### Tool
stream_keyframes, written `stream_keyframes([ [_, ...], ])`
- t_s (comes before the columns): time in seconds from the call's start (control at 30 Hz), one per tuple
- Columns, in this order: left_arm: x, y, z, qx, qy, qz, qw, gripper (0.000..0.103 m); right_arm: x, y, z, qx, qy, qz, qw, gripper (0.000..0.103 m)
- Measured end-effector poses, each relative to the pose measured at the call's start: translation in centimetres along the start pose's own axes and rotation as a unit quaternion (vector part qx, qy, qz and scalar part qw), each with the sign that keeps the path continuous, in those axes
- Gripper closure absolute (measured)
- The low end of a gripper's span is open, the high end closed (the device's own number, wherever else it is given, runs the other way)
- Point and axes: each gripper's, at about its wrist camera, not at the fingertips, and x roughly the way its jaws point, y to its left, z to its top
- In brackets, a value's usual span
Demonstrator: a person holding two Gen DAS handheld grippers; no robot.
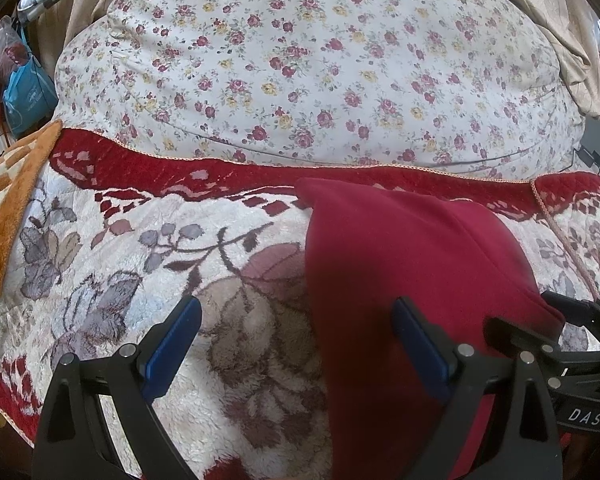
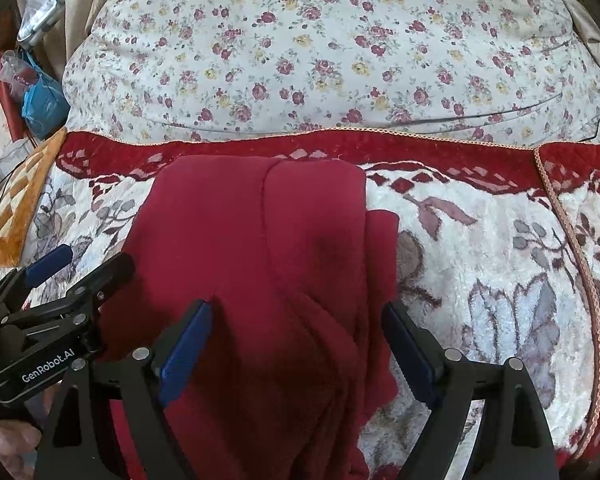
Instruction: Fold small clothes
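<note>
A folded red garment (image 2: 260, 264) lies on the fleece blanket (image 2: 480, 248) of the bed, its near end cut off by the picture edge. The right gripper (image 2: 296, 320) hovers over it with jaws wide apart, gripping nothing. The left gripper (image 1: 296, 316) is just left of it, jaws also apart, one finger over the garment's left edge. Bags (image 1: 24, 88) at far left are hard to make out.

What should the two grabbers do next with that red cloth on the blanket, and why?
Probably lower the right gripper and close its fingers on the near edge of the red cloth. Both grippers are open and hold nothing. The cloth lies partly folded on the flowered blanket, with bunched layers between the right fingers, while the left gripper sits at its left edge.
</note>
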Motion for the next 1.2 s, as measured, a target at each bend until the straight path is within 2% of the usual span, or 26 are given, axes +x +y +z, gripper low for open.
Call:
stream_keyframes([
  [1.2, 0.06, -0.06, -0.03, 0.000, 0.000, -0.001, 1.0000, 0.008, 0.48, 0.42, -0.26, 0.000, 0.009, 0.004, 1.000, 0.011],
])
